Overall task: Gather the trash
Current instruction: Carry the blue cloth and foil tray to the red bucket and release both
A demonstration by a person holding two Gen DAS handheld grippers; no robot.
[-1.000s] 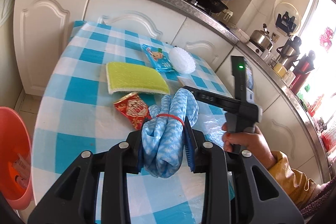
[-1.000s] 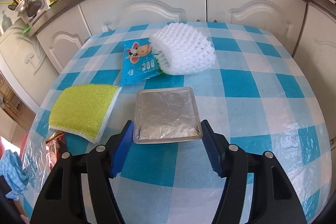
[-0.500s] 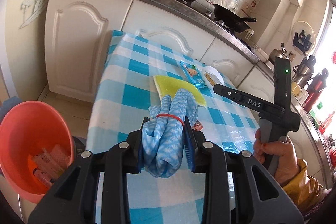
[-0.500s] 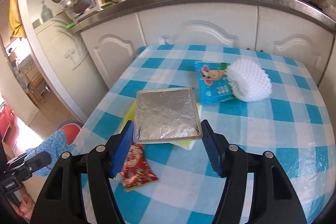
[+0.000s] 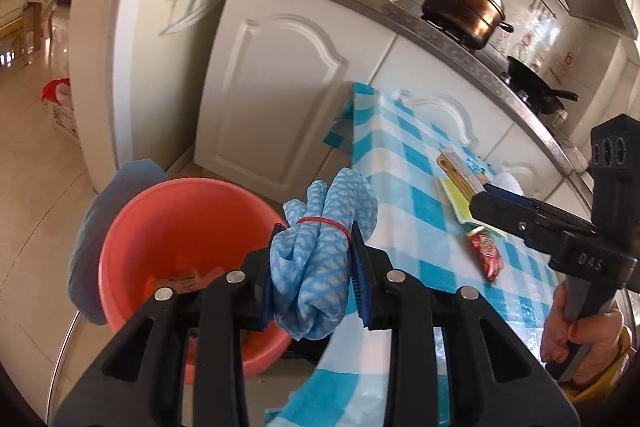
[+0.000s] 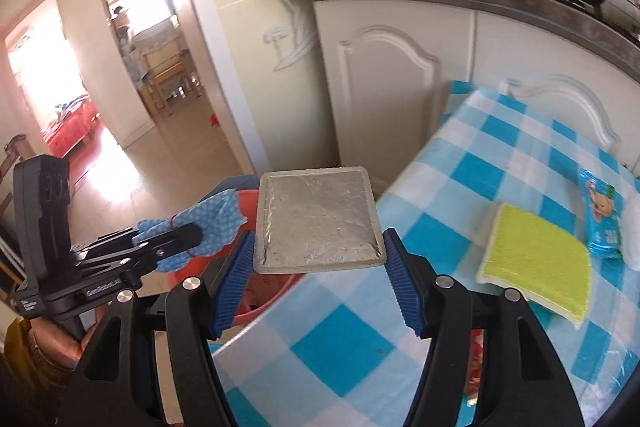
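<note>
My left gripper (image 5: pixel 316 231) is shut on a blue patterned cloth bundle (image 5: pixel 316 267) tied with a red band. It hangs past the table's left edge, beside the orange basin (image 5: pixel 172 219) on the floor. My right gripper (image 6: pixel 320 235) is shut on a flat silver foil pack (image 6: pixel 318 219), held level over the table's corner, with the orange basin (image 6: pixel 264 295) just below and left. A red wrapper (image 5: pixel 486 255), a yellow-green sponge (image 6: pixel 536 259) and a blue snack bag (image 6: pixel 602 215) lie on the blue checked table (image 6: pixel 360 347). Some wrappers lie inside the basin.
White cupboard doors (image 5: pixel 280 99) stand behind the basin and table, under a counter with a pot (image 5: pixel 464 3) and bowls. A grey-blue object (image 5: pixel 100 227) leans behind the basin. White foam netting (image 6: pixel 632 227) lies at the table's far right. Tiled floor opens to the left.
Both grippers have swung left, from over the table's middle to its left edge by the orange basin. Each still holds its item: the cloth bundle and the foil pack.
</note>
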